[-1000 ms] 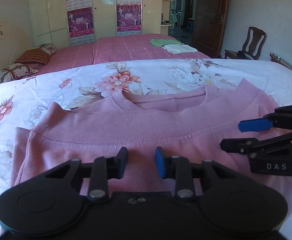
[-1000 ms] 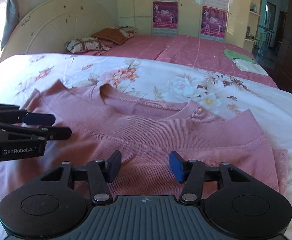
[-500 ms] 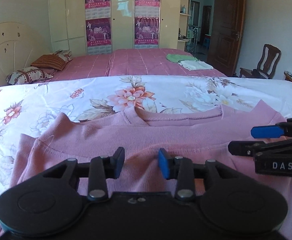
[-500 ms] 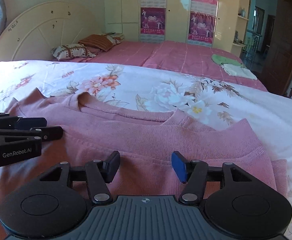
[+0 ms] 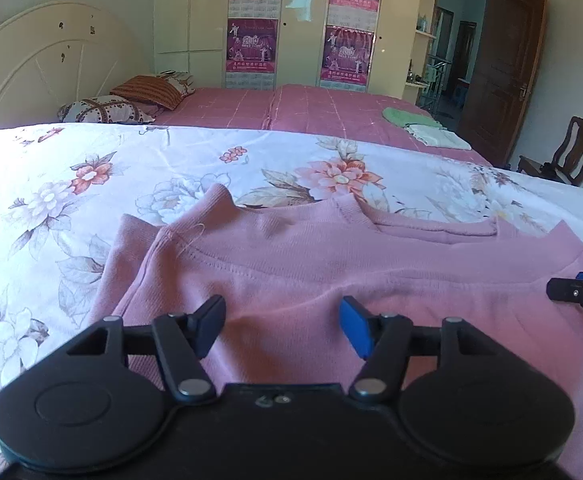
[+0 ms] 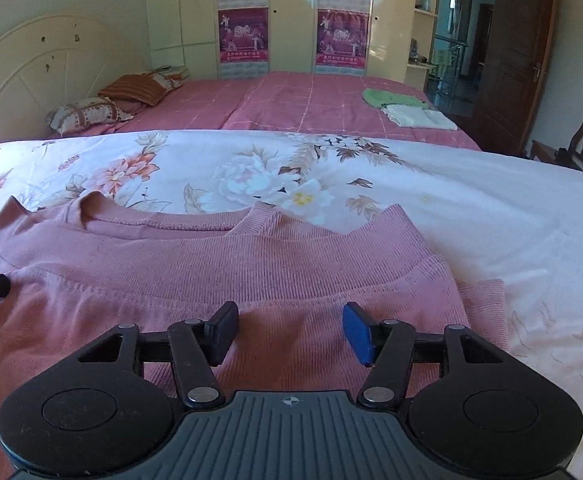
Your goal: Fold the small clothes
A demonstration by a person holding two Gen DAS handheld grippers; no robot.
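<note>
The pink sweater (image 5: 331, 264) lies flat on the floral bedspread (image 5: 131, 168) (neckline away). The left gripper (image 5: 282, 326) is opening above it, gripping nothing; the right gripper (image 6: 291, 332) hovers open.

A sweater (image 5: 331, 264) lies flat on the near bed (image 5: 91, 184), collar toward the far side. Both tongs hover over its near part, the left tongs (image 5: 282, 326) left of the right tongs (image 6: 291, 332). Beyond, a second bed (image 6: 291, 100) carries pillows (image 6: 87, 114) at far left and folded cloths (image 6: 407, 110) at right; a chair (image 5: 567, 158) stands far right.
</note>
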